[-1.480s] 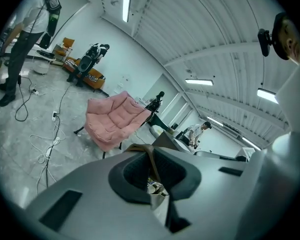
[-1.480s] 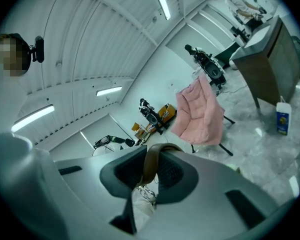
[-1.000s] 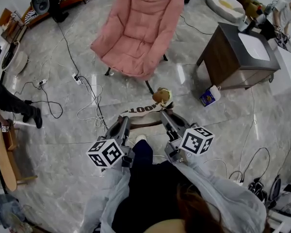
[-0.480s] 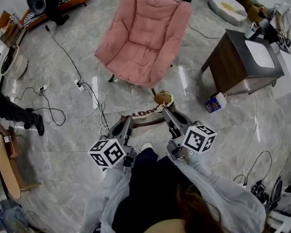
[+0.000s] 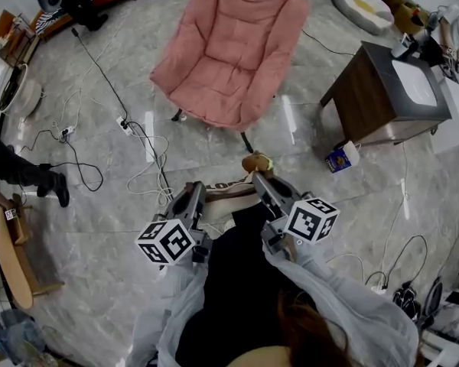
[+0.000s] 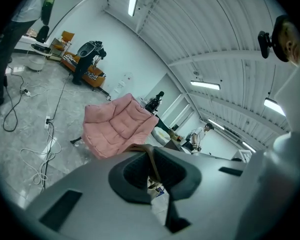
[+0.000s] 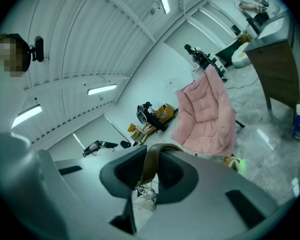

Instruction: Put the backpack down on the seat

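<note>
The backpack (image 5: pixel 226 189), pale with dark lettering and a brown plush charm (image 5: pixel 254 161), hangs by its brown straps between my two grippers, above the floor and short of the pink chair (image 5: pixel 231 50). My left gripper (image 5: pixel 196 194) is shut on a brown strap (image 6: pixel 153 163), with the chair (image 6: pixel 118 124) ahead of it. My right gripper (image 5: pixel 261 183) is shut on the other strap (image 7: pixel 150 165), and the chair (image 7: pixel 208 112) shows to its right. The cushioned seat (image 5: pixel 213 92) has nothing on it.
A dark wooden cabinet (image 5: pixel 383 90) stands right of the chair, with a blue and white carton (image 5: pixel 338 157) on the floor by it. Cables (image 5: pixel 141 153) trail across the marble floor at the left. A person's leg (image 5: pixel 20 171) stands at the far left.
The chair has drawn a little nearer in the head view. My dark-trousered leg has stepped forward between the grippers. Both grippers keep their hold on the straps.
</note>
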